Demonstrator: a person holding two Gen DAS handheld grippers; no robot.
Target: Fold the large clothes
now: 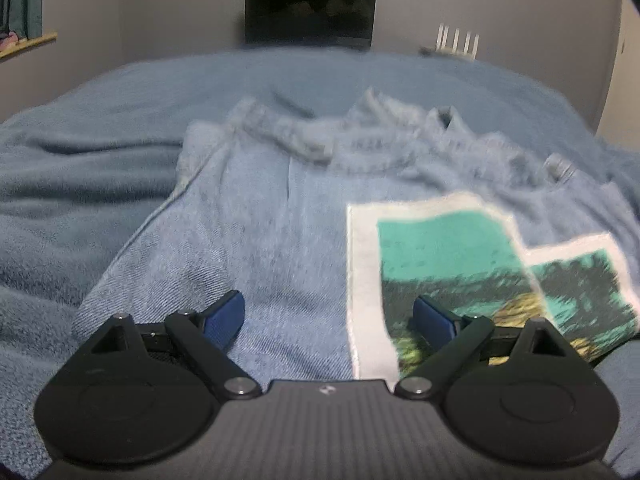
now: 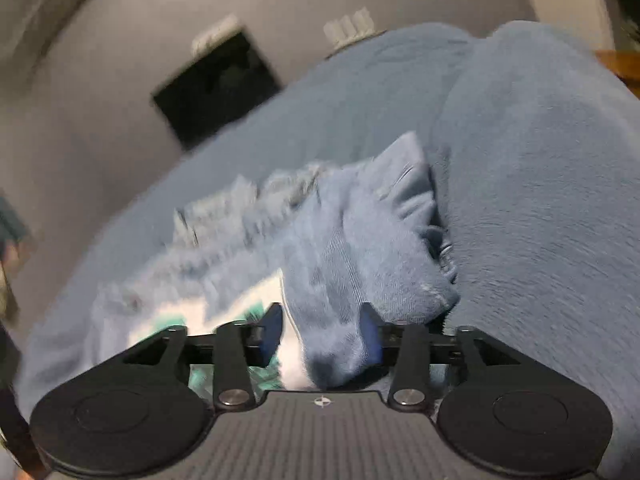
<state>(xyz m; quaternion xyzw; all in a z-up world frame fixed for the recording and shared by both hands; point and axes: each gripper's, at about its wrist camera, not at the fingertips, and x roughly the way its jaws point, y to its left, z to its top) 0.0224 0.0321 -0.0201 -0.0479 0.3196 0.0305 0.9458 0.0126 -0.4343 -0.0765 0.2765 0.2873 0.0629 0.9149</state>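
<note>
A blue blanket (image 1: 100,168) covers a bed. On it lie pale denim jeans (image 1: 260,220), waistband toward the far wall, bearing white-bordered teal picture patches (image 1: 440,264).

On the left, the left gripper (image 1: 328,320) hovers low over the jeans with its jaws spread wide, holding nothing.

On the right, the right gripper (image 2: 322,332) has its jaws drawn in on a bunched fold of the jeans (image 2: 340,280), lifted off the blanket (image 2: 540,200).

Judging from this, folding is at an early or middle stage: one part is being carried over, and the garment is not yet a neat, flat stack. Blur hides finer detail.
</note>
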